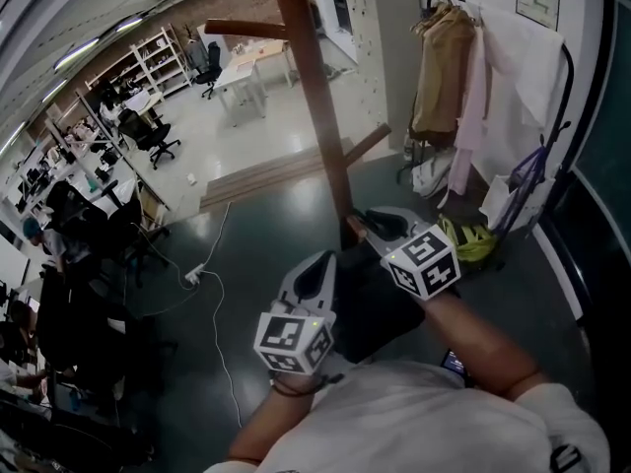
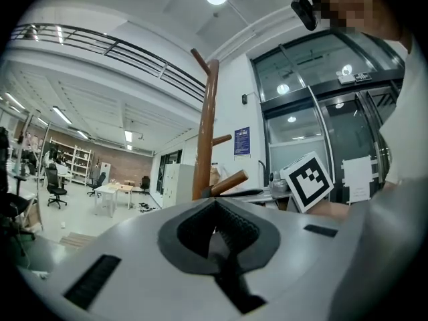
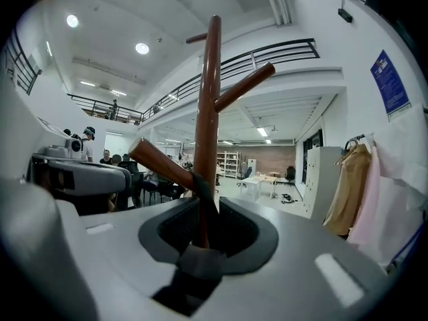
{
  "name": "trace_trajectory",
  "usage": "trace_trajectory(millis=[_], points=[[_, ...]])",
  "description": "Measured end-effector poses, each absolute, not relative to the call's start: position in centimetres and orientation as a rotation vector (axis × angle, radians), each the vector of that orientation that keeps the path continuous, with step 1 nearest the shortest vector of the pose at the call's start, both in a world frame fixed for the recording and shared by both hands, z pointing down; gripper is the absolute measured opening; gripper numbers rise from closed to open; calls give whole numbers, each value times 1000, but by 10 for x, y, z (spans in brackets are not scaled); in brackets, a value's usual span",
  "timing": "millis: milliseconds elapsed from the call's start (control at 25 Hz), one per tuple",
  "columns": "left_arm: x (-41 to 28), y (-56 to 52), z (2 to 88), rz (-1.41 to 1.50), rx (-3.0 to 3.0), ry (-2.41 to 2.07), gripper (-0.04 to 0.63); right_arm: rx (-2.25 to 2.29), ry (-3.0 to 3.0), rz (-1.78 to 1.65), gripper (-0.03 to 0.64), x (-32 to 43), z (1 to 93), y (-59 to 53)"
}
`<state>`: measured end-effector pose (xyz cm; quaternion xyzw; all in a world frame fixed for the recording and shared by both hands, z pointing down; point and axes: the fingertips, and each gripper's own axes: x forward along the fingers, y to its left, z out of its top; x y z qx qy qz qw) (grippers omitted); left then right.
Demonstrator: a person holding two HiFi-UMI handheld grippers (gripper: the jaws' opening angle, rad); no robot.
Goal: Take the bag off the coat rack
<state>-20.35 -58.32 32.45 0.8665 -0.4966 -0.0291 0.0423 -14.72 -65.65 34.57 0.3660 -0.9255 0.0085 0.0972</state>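
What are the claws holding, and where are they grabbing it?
The right claw pinches the bag's strap below the peg; the left claw is shut on nothing.

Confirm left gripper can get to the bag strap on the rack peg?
Probably yes. The left gripper sits beside the right gripper, near the peg, with nothing between. The right gripper grips the strap; the left's jaws are shut and must open.

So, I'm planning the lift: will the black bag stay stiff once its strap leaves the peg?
Probably floppy: the bag looks like a slumped dark mass. Its strap is thin and pinched in the right tongs, so the bag will likely swing once free. Its weight I can't judge.
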Motion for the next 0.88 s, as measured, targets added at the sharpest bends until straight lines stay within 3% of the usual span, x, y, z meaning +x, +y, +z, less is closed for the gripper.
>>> trace_trajectory(millis=[880], points=[[-227, -576, 331, -104, 2653, -1459, 6, 1179, -2790, -37, 23, -152, 330, -652]])
